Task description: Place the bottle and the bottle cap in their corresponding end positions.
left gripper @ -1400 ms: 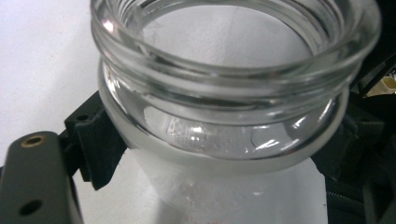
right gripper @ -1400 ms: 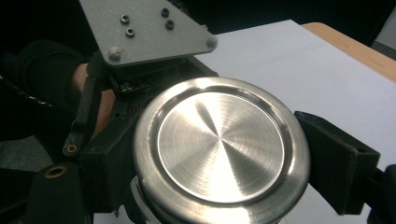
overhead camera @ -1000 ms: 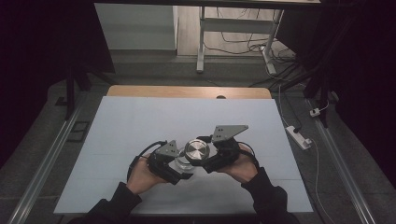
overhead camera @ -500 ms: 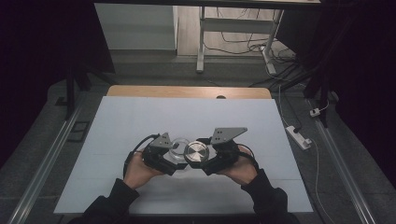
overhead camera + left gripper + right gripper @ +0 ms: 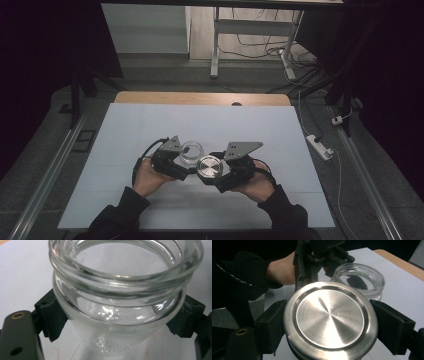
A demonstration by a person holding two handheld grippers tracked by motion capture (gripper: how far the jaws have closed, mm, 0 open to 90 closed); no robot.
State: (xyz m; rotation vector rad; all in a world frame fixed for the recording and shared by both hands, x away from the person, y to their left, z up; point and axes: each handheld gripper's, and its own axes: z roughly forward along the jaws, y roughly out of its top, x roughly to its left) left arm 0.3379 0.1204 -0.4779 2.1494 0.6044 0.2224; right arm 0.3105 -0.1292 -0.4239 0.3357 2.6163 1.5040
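Left hand-held gripper (image 5: 186, 165) pinches a clear glass jar (image 5: 191, 152) by the neck; in the left gripper view both black pads (image 5: 53, 315) press against the glass just under the threaded rim of the jar (image 5: 120, 290), one on each side. Jar mouth is open, lid off. Jar looks empty, though the blur of the thick glass leaves that uncertain.

Right hand-held gripper (image 5: 210, 176) pinches a round brushed-metal lid (image 5: 209, 167). In the right gripper view the jaws sit on opposite edges of the lid (image 5: 329, 320), flat top face up and roughly level. Beyond the lid in that view: the jar (image 5: 359, 280), the left hand-held gripper (image 5: 347, 277) on it, and the person's left hand (image 5: 280, 271) in a dark sleeve.

Position, high view: jar and lid sit side by side over the near middle of the white bench (image 5: 125, 125), jar slightly farther back and to the left, lid just beside it, rims close or touching; contact cannot be told. Whether the jar base rests on the bench is also unclear. Right hand (image 5: 257, 185) holds its gripper from the near side; grey plate (image 5: 242, 149) on top of it.
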